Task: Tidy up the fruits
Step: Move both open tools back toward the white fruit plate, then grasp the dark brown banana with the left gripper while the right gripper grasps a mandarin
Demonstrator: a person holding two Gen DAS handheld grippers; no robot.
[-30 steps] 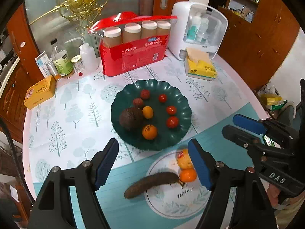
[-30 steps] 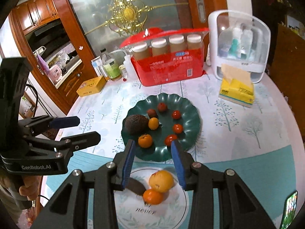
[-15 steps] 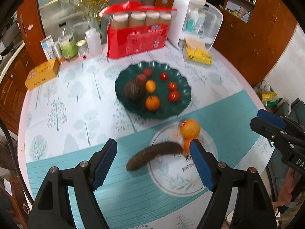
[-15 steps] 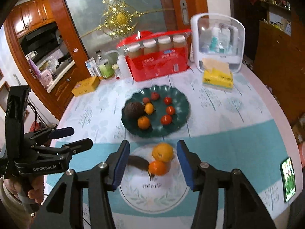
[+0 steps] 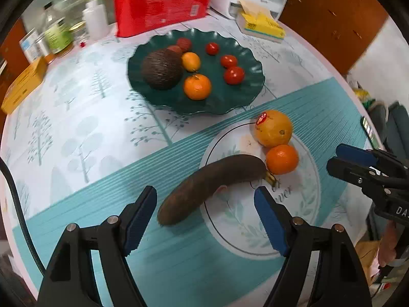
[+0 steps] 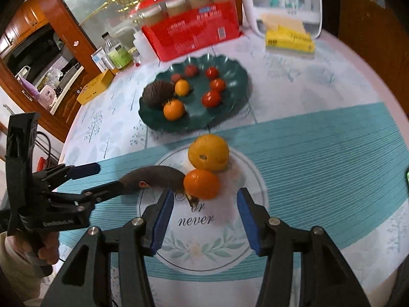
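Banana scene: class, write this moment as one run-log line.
left gripper: open, near banana | right gripper: open, near tangerine | orange: on mat | plate: holds fruit

Your left gripper and right gripper look alike — black frames, blue ribbed pads, silver screws, white lettering, cream sleeve.

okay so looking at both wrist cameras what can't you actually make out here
- Banana: right view, its far end hidden behind the left gripper.
- Red pack: left view, top cut off by the edge, print blurred.
- Phone: both views, at the rim, screen too small to read.
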